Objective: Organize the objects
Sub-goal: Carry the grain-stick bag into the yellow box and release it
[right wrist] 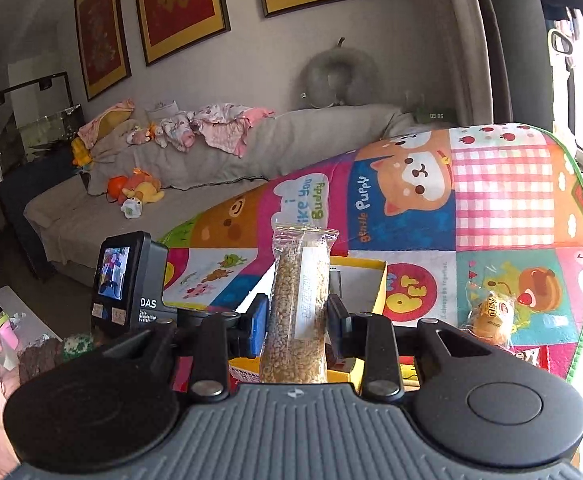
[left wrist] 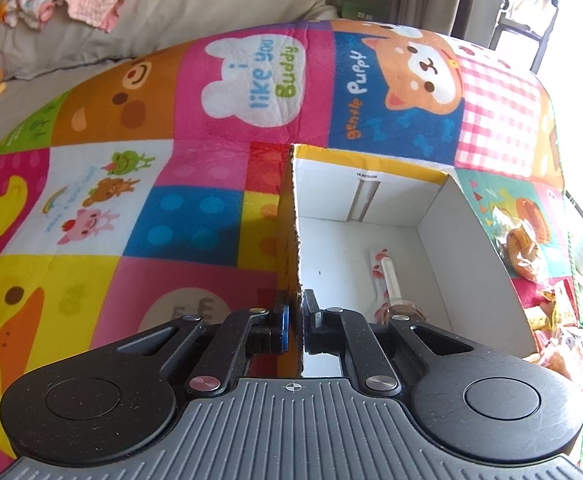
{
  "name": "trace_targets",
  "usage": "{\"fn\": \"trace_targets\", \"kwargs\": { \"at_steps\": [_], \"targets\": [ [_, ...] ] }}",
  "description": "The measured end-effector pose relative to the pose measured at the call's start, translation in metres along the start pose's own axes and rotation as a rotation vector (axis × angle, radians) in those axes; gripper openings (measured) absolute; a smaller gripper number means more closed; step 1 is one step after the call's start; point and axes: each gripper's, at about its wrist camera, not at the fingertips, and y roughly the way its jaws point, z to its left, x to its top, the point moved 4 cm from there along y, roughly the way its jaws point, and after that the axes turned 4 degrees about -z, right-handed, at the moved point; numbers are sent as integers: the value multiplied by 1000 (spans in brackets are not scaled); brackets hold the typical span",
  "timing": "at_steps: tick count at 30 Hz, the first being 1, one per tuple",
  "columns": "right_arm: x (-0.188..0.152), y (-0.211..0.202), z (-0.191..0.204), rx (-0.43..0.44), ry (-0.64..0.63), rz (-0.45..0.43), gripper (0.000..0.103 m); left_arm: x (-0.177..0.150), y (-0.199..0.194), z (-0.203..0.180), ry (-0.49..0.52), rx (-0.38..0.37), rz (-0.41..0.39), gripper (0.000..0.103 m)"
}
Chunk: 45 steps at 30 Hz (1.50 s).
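Observation:
A yellow cardboard box (left wrist: 471, 236) with a white inside stands on the colourful cartoon mat (left wrist: 139, 184). My left gripper (left wrist: 296, 312) is shut on the box's near left wall, one finger on each side of the cardboard edge. A small packet with a white tube (left wrist: 389, 276) lies on the box floor. In the right wrist view my right gripper (right wrist: 298, 320) is shut on a clear bag of grain (right wrist: 299, 300), held upright above the mat. The yellow box (right wrist: 365, 276) shows just behind the bag.
Snack packets (left wrist: 527, 248) lie on the mat to the right of the box, one of them a wrapped snack (right wrist: 489, 314). A grey sofa (right wrist: 211, 168) with clothes and soft toys stands behind. The other gripper's camera unit (right wrist: 125, 280) sits at the left.

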Motion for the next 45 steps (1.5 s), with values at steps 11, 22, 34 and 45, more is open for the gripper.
{"fn": "trace_targets", "kwargs": {
  "at_steps": [11,22,34,45],
  "targets": [
    [19,57,24,-20,-6,41,30,-2,1,4,-27,-17,1,8],
    [28,99,28,-20,35,53,42,-5,5,4,-26,-9,21,9],
    [-21,47,-22,-135,-37,48,60,-7,5,2,-2,2,23,9],
    [-121,-8,-82,-342,-72,160,71,-10,8,-1,24,26,43,9]
  ]
}}
